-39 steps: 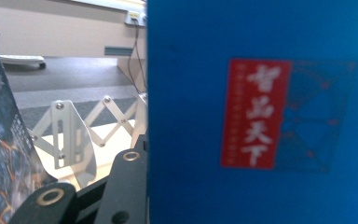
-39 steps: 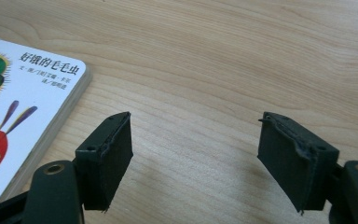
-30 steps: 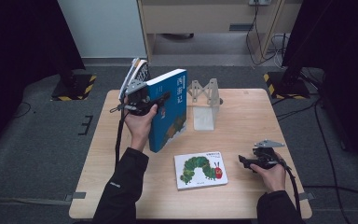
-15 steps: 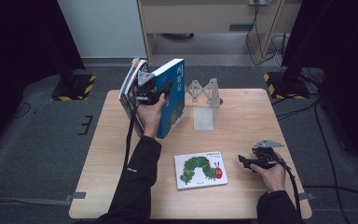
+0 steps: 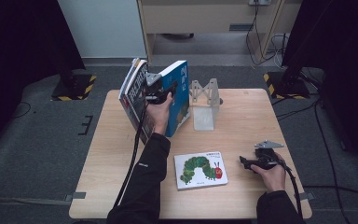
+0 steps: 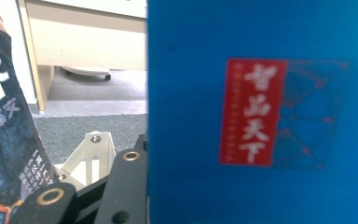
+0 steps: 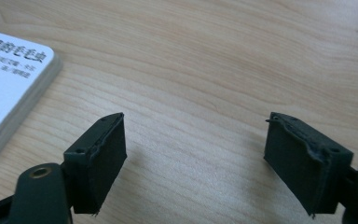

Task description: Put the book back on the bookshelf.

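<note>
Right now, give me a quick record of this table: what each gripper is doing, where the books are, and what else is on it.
left gripper: shut on the blue book, lifted and tilted above the table's far left part
dark book: leaning just left of the blue book
right gripper: jaws have just been opening, nothing between them, low over bare wood
caterpillar book: flat, near the front edge, left of the right gripper
clear bookend: upright, right of the blue book
table: light wood

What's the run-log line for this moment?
left gripper: shut on blue book, lifted near bookend | right gripper: open, beside caterpillar book
</note>
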The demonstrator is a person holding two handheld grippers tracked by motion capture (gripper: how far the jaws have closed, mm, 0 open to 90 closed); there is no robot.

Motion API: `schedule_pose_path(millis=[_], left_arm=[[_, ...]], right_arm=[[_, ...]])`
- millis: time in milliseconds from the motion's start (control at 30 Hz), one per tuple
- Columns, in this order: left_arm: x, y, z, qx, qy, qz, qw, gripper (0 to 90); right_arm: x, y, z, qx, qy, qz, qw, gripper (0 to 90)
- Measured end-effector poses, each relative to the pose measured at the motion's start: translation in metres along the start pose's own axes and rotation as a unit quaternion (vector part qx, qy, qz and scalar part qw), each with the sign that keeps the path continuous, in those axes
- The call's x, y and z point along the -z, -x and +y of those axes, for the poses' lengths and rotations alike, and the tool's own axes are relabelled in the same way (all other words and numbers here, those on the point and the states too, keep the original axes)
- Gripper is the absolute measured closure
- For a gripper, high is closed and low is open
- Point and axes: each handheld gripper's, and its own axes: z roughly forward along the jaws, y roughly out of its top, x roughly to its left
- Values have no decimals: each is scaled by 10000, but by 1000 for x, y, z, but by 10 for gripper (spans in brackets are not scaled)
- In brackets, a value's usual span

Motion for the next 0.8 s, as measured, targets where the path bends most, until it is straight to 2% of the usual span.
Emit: schedule_pose_path(millis=[133,267,367,800], left_arm=[[-4,1,-3,-166,-144,53,9997,608],[-8,-3,-9,-22,-170,104,9998,608],[-9,-3,-12,9,-158,116,9998,607],[-6,8,-19,-313,-171,67,9993,602]], right_arm=[[-1,1,-2,4,-35,-60,10000,170],[-3,-1,-4,67,6,-135,9999,132],[-3,-2,-5,87,23,-149,9998,117],[-3,-1,-6,80,54,-143,9999,108]])
